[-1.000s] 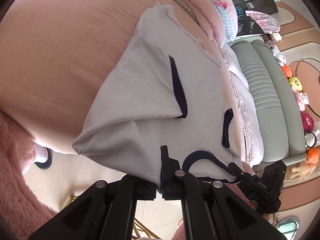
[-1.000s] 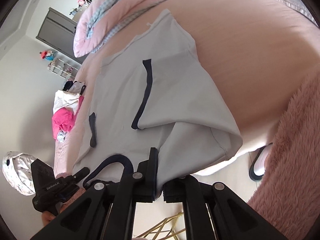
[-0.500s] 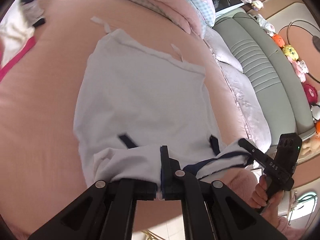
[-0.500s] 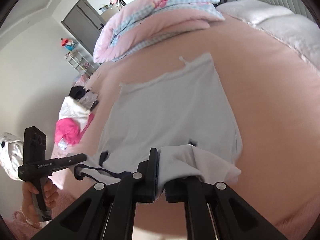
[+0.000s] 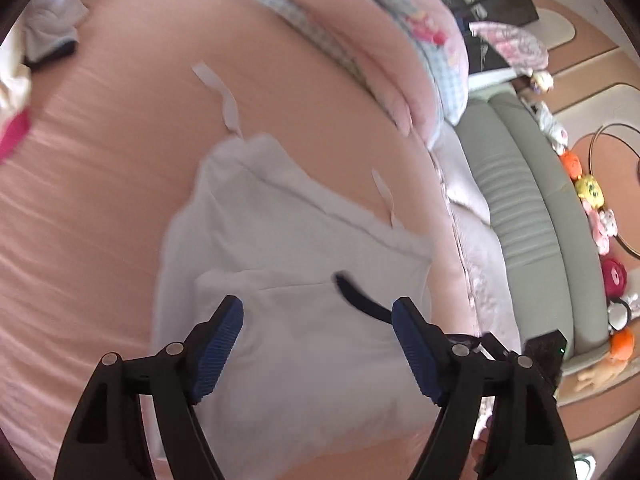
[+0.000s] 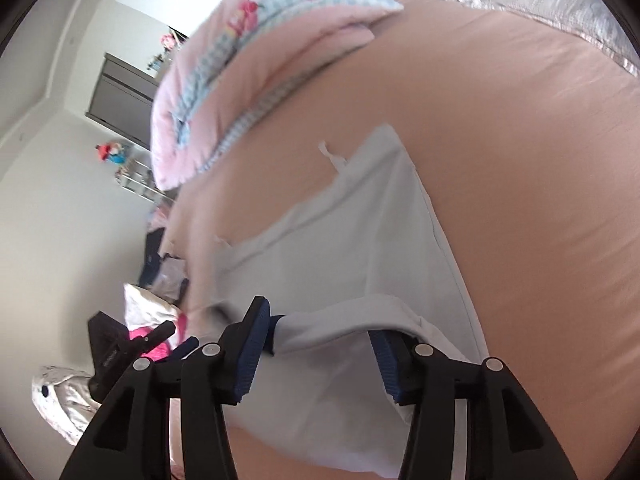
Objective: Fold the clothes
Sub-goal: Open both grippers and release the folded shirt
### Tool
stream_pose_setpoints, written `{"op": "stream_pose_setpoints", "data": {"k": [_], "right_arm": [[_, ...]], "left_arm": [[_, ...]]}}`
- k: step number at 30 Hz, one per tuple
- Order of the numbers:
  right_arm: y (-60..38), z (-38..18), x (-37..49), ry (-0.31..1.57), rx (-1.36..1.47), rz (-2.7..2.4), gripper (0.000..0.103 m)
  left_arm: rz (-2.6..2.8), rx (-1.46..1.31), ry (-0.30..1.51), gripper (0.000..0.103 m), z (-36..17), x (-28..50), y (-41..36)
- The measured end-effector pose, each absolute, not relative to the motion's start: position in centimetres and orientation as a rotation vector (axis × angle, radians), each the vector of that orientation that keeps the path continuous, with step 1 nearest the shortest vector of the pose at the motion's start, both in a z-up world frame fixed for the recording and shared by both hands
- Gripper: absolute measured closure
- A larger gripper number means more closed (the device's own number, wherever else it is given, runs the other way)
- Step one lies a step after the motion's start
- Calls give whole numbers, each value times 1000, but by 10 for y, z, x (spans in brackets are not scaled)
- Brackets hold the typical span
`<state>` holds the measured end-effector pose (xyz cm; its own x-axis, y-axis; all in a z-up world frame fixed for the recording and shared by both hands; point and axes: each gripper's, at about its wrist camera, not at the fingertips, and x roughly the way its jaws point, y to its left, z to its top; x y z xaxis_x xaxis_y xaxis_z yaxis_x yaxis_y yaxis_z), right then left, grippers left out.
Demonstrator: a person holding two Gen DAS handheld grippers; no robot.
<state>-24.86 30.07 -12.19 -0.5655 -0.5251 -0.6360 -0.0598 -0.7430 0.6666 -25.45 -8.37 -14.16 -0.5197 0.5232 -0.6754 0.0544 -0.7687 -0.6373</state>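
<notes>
A pale grey garment (image 5: pixel 288 248) with dark trim (image 5: pixel 360 302) lies folded over on the pink bed sheet (image 5: pixel 100 200). My left gripper (image 5: pixel 316 344) hovers above its near fold, jaws opening wide and apart from the cloth. In the right wrist view the same garment (image 6: pixel 360 248) shows a loose fold lying between the opening jaws of my right gripper (image 6: pixel 318 356); the blue pads (image 6: pixel 382 364) do not press on it. The right gripper (image 5: pixel 540 354) shows at the left view's lower right, and the left gripper (image 6: pixel 116 354) at the right view's lower left.
A pink checked quilt (image 5: pixel 400 40) is bunched at the far end of the bed. A grey padded headboard (image 5: pixel 528 240) with plush toys (image 5: pixel 588 188) runs along the right. A pile of clothes (image 6: pixel 152 320) lies at the left; a dark cabinet (image 6: pixel 120 96) stands by the wall.
Both grippers carried the garment's near edge forward over the rest, folding it on the bed. Both were shut on the cloth; their jaws now stand apart and the cloth has dropped.
</notes>
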Motion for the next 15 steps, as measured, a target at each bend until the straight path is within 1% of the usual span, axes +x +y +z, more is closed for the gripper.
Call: {"op": "stream_pose_setpoints", "data": {"k": [1,2,4,5,6,8,10,11,13,14,15], "right_arm": [[300,-116,-244,-901,1262,-2404,53],[295,-110,-237,-817,1251,-2466,53],[281,-104,-221,-616,1245,-2603,53],[273,-106,-216,-533,1261,-2636,53],[268,-109,-213,-474,1285,-2650,53],[255,-118,-206,-380,1310,-2641,53],[239,-129,-201,-288,1336,-2597,53],[230,-137,-202,-203,1376,-2596,53],[225,-156,-204,15,1456,-2669,53],[232,-166,-203,76,1500,-2704,52],[243,-170,-198,42,1499,-2709,50]], "left_arm": [[2438,-1311,-844,29,-136,-245,-86],[2545,-1263,-750,32,-129,-233,-87],[2634,-1223,-574,53,-126,-217,-78],[2651,-1215,-497,56,-127,-210,-73],[2616,-1229,-456,62,-132,-204,-69],[2543,-1279,-332,63,-146,-193,-52],[2567,-1389,-152,63,-167,-189,-40],[2587,-1447,-81,63,-177,-190,-38],[2630,-1468,-128,58,-184,-191,-54],[2650,-1467,-170,55,-184,-191,-63],[2656,-1461,-227,54,-182,-189,-72]]}}
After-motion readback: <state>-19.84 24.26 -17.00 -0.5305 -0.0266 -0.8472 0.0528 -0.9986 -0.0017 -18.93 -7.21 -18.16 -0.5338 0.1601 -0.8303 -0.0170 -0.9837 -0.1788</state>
